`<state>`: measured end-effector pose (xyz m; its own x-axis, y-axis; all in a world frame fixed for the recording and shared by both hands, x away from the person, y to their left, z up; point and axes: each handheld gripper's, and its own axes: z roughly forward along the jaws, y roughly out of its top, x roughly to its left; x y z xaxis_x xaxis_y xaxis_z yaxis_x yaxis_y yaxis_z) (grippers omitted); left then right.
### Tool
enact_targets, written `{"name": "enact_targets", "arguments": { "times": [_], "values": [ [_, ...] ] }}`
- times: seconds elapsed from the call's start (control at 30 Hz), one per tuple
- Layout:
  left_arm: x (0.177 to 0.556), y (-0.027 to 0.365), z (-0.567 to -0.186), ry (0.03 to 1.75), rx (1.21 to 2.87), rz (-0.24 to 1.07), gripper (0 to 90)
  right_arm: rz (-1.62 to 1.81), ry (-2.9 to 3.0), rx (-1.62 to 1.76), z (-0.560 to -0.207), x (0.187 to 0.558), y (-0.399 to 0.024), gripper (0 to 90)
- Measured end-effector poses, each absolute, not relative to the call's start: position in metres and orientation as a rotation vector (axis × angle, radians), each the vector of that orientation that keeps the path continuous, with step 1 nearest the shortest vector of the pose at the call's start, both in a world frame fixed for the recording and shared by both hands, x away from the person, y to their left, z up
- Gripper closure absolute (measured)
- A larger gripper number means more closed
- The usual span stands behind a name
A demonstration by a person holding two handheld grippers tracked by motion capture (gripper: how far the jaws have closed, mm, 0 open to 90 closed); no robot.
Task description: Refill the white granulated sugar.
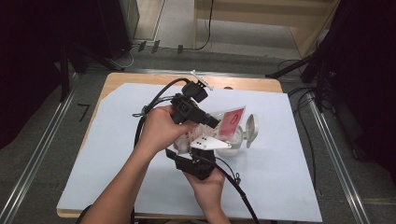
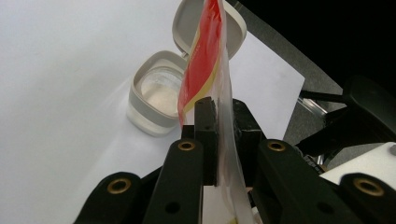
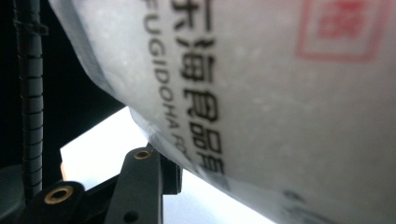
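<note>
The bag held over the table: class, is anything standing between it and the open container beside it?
Nothing visible does. The bag, clamped in the left gripper, hangs right beside the container, whose hinged lid is flipped back, leaving the mouth uncovered. The right gripper supports the bag's lower part, away from the opening.

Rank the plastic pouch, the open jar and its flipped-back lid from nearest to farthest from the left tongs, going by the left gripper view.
1. Plastic pouch: clamped between the left tongs, rising straight ahead.
2. Open jar: on the white sheet beyond the tongs, to the left.
3. Lid: behind the jar, tipped up, partly hidden by the pouch.
</note>
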<state>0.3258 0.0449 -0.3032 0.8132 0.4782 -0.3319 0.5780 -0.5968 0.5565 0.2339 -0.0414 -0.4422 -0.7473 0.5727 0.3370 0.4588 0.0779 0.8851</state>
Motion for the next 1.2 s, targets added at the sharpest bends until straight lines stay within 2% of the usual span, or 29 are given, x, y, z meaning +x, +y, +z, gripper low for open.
{"name": "enact_targets", "arguments": {
  "times": [1.2],
  "values": [
    [0.326, 0.078, -0.316, 0.817, 2.284, -0.245, 86.0, 1.703, 2.315, 1.096, -0.463, 0.243, -0.042, 58.5]
  ]
}}
